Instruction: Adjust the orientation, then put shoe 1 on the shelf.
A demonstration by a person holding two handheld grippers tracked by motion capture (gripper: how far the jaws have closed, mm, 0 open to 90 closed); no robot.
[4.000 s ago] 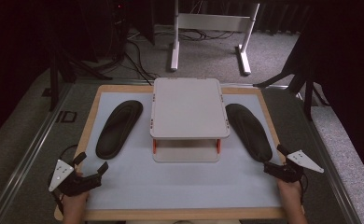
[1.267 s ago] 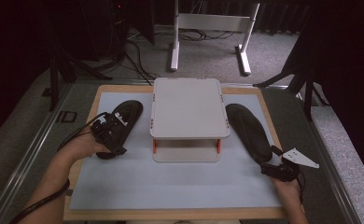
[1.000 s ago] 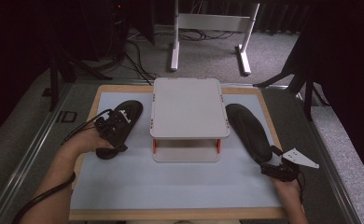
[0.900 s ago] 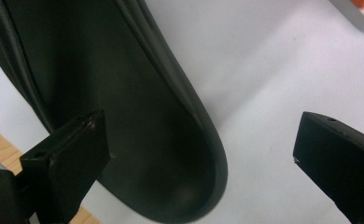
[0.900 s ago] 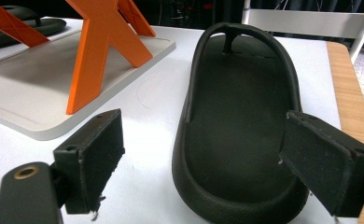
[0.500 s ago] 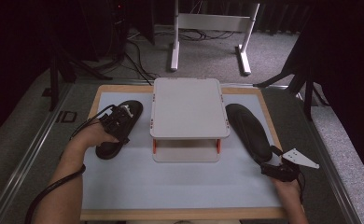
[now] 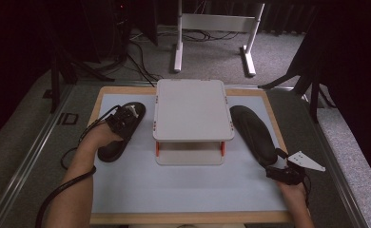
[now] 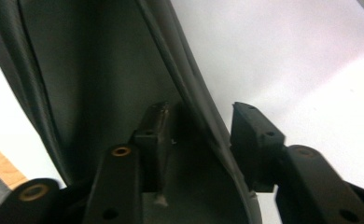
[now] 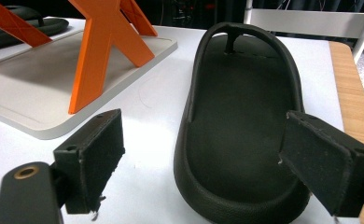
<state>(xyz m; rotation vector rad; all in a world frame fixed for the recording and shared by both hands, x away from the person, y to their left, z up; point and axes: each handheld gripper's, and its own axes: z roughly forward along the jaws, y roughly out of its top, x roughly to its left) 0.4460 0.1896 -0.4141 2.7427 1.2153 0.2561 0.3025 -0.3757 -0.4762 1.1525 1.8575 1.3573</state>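
Left tongs [image 8: 199, 140] straddle the raised side rim of the left black rubber slipper [image 8: 101, 84]: one jaw sits inside the footbed, the other outside over the pale surface. Jaws have just been closing with that rim between them; a gap still shows on the outer side, so the pads do not yet press. In the high view, these tongs [image 7: 122, 118] stand over the toe half of the same slipper [image 7: 108, 148], the heel lying nearer the person than the jaws.

Right tongs [image 9: 208, 163] stand wide apart, holding nothing. The heel of the right black rubber slipper [image 9: 245, 116] lies just ahead, between the two jaws but untouched, its toe strap at the far end. In the high view, the right tongs [image 7: 275, 172] rest just short of that slipper's [image 7: 252, 133] heel.

Beyond both, between the two slippers, stands a grey two-tier plastic rack with orange X-shaped legs [image 7: 190, 116], its orange legs [image 9: 110, 51] showing to the left of the right jaws. All rests on the light blue desk with a wooden edge [image 7: 183, 190].
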